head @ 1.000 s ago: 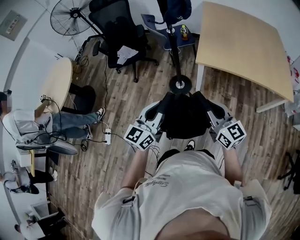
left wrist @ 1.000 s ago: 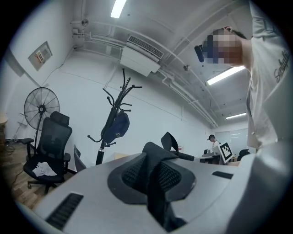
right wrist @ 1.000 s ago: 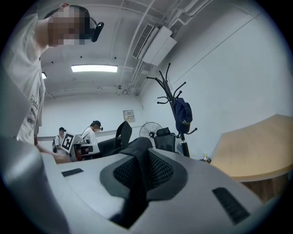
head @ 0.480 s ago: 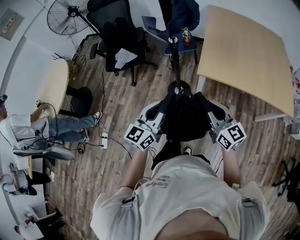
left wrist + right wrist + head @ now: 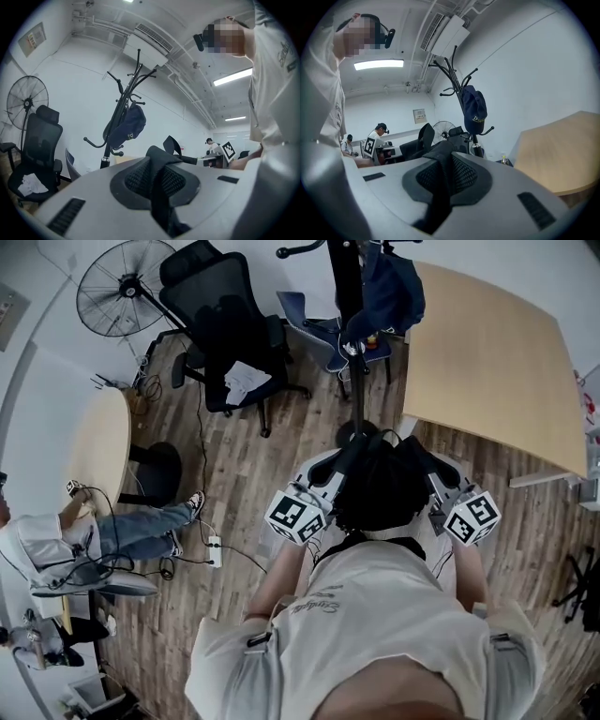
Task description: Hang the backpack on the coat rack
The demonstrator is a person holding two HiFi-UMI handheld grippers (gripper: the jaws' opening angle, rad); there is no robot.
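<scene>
Backpack (image 5: 380, 488): black, hanging between both grippers, just short of the coat rack (image 5: 349, 306).
Left gripper (image 5: 157, 161): jaws pinching a black strap.
Right gripper (image 5: 445, 159): jaws likewise pinching a black strap.
Coat rack: standing ahead, navy bag (image 5: 386, 292) occupying one hook.
Handling advice: keeping both grips level while raising, looping a strap over a free hook, releasing only once it is bearing weight.

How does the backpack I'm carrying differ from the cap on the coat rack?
The backpack is black, held by the left gripper and right gripper; the navy cap hangs on the coat rack. The backpack looks much bulkier than the cap. Both are dark fabric.
</scene>
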